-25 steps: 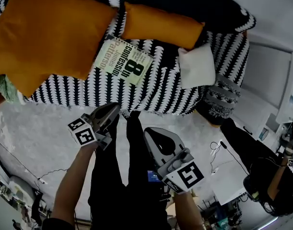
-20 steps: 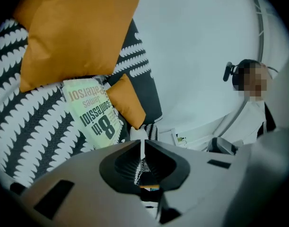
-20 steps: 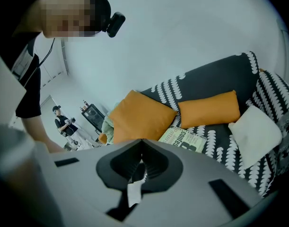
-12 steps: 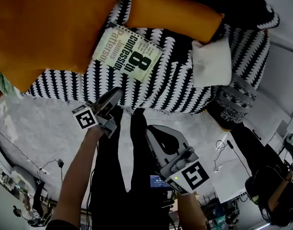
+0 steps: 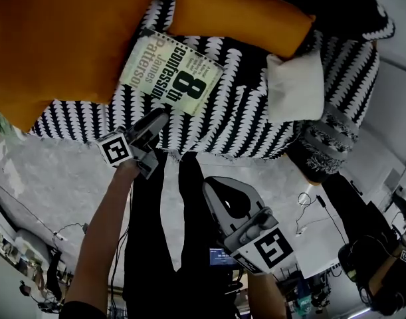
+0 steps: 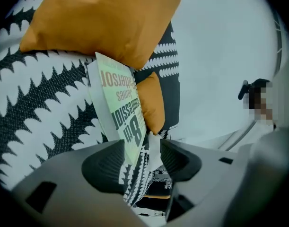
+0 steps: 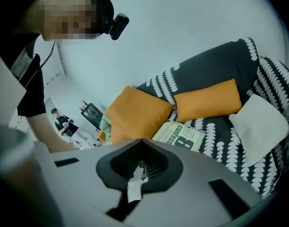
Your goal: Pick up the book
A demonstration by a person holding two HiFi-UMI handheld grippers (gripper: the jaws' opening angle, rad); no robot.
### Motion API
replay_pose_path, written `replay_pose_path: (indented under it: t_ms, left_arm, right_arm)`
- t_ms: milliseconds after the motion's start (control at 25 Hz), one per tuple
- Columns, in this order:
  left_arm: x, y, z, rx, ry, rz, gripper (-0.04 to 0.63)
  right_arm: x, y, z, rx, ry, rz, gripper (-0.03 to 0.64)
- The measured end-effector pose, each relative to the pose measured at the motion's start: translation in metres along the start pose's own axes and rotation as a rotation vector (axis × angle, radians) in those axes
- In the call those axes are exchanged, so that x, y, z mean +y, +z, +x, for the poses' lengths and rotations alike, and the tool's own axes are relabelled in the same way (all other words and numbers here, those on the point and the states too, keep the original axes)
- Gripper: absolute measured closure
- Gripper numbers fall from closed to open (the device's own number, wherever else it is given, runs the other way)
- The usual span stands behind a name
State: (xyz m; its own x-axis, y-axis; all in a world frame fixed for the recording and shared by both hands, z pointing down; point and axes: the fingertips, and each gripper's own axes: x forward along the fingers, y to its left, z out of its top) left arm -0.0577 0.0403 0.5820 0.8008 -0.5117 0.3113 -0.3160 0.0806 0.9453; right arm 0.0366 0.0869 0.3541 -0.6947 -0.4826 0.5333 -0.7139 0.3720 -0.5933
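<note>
Our left gripper (image 5: 156, 118) has come forward. Its tip now sits over the edge of the patterned sofa cover (image 5: 249, 121), just short of the lower corner of the book (image 5: 171, 82). A second ago it was well back over the floor. Its jaws were together then and they're opening now, with the book's near corner lined up in the gap and the pads not on it. The sofa also looms bigger in our head view, and the big orange cushion (image 5: 56, 38) now runs off the top edge.

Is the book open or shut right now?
Shut: the book lies flat on the patterned sofa, front cover up, no pages spread, beside the large orange cushion.
</note>
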Motion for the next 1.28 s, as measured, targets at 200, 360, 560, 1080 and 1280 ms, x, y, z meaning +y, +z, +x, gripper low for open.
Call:
replay_pose_path:
  t_ms: [200, 360, 560, 1080, 1280]
  left_arm:
    - [0.025, 0.005, 0.006, -0.029, 0.021, -0.089, 0.342]
    - [0.035, 0.009, 0.009, -0.06, 0.03, -0.131, 0.318]
    - [0.045, 0.015, 0.016, -0.108, 0.018, -0.176, 0.28]
    - [0.043, 0.03, 0.023, -0.209, -0.039, -0.248, 0.275]
    - [0.044, 0.031, 0.025, -0.222, -0.048, -0.264, 0.275]
  right_arm:
    - [-0.003, -0.003, 0.012, 0.019, -0.006, 0.017, 0.6]
    - [-0.001, -0.008, 0.015, 0.035, 0.003, 0.016, 0.6]
    - [-0.001, -0.016, 0.019, 0.034, 0.007, 0.007, 0.6]
    - [0.002, -0.01, 0.024, 0.025, 0.025, 0.014, 0.6]
    - [0.003, -0.012, 0.023, 0.034, 0.022, 0.02, 0.6]
